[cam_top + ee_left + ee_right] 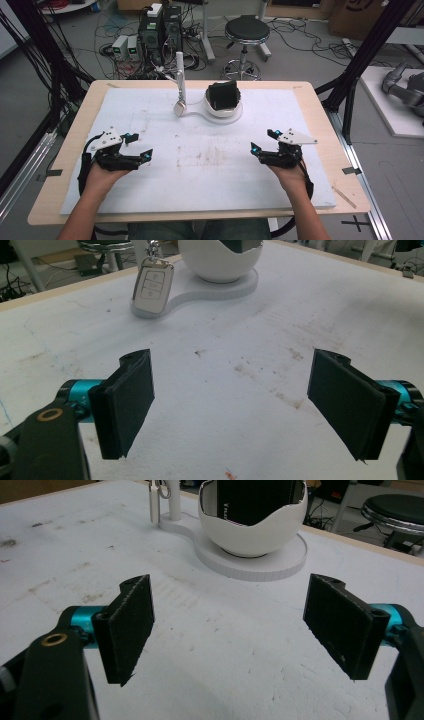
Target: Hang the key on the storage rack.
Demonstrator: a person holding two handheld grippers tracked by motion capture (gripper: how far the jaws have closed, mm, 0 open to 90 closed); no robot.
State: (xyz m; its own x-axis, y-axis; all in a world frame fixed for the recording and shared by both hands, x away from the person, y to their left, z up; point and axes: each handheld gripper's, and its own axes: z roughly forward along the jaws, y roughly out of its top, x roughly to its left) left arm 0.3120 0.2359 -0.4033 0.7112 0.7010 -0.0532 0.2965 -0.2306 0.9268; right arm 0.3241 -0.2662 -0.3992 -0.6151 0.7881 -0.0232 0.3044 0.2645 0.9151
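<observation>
Start pose, nothing gripped. Left tool and right tool both with jaws wide apart, resting low toward the near edge of the worktop. Car key hanging on white stand by the far edge, dark item in the stand's bowl. Next move likely a forward reach to the key; bare middle, plenty of room.

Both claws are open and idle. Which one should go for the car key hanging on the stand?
Left, probably. The car key hangs on the stand's left side, facing the left claw with bare table between. The right claw would have to reach past the white bowl.
</observation>
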